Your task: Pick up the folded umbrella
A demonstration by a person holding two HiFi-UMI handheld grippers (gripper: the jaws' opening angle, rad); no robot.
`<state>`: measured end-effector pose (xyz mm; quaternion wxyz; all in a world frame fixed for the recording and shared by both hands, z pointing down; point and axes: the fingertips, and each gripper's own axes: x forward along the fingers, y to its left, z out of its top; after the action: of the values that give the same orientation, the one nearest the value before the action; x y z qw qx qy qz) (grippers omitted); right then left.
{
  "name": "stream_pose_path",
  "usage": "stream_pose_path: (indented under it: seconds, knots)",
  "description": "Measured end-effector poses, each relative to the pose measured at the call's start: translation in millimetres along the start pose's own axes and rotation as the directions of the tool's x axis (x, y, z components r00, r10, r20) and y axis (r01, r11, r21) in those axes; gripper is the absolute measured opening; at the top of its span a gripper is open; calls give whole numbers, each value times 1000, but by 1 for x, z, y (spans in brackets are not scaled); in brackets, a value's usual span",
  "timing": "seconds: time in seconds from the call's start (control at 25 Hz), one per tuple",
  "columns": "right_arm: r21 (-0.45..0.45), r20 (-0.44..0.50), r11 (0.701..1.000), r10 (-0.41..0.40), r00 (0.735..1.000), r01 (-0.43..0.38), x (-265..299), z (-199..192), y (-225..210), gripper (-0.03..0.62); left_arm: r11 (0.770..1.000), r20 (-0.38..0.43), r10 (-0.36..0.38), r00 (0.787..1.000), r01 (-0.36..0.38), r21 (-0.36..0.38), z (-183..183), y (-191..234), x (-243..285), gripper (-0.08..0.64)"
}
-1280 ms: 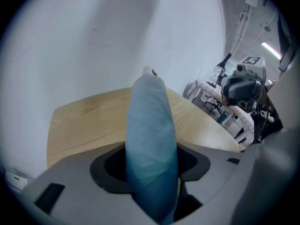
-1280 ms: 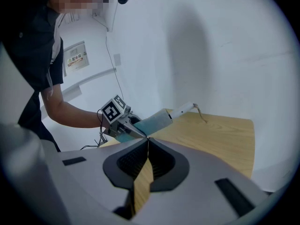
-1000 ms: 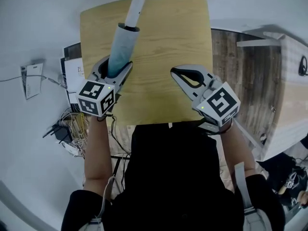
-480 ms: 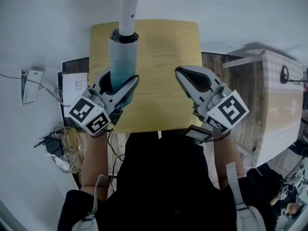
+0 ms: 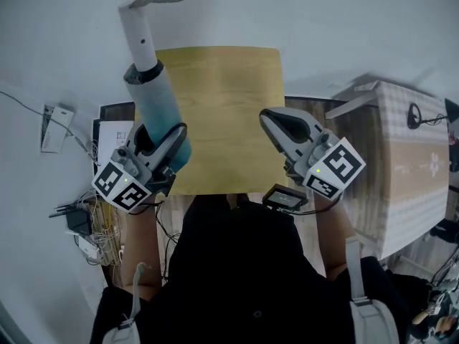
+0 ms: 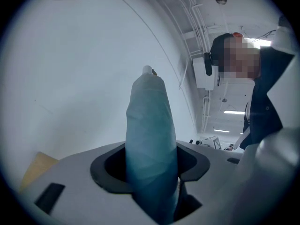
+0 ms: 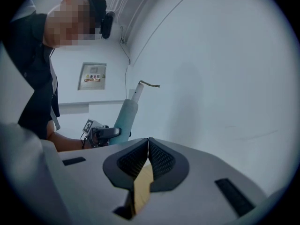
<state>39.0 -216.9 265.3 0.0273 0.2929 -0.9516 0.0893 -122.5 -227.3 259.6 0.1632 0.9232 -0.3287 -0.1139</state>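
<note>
Well below umbrella (image 5: 159,110), wooden table (image 5: 229,92) — cable tangle (image 5: 100,201) (floor-level) at left.

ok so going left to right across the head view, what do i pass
white box on the floor -> folded umbrella gripped in the left tongs -> wooden table -> right tongs -> pale checked table

Cloth, plastic and wood on show.
The umbrella (image 5: 159,113) wears creased matt teal cloth, handle (image 5: 138,38) smooth white plastic; table (image 5: 222,99) pale grained wood; right gripper (image 7: 148,143) pads (image 7: 161,159) ribbed matt black.
</note>
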Motion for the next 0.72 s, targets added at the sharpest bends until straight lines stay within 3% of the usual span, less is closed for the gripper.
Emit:
stream_pose_path:
  seconds: [0.4,0.72]
  knots:
    - [2,144,1000,12,990,-13,-109,16,55,18,999,79,22,997,-25,39,-20,-110,-58,257]
    - [53,141,998,36,989,-44,-127,1,63,18,1000,98,15,995,-17,13,-27,-138,-68,258]
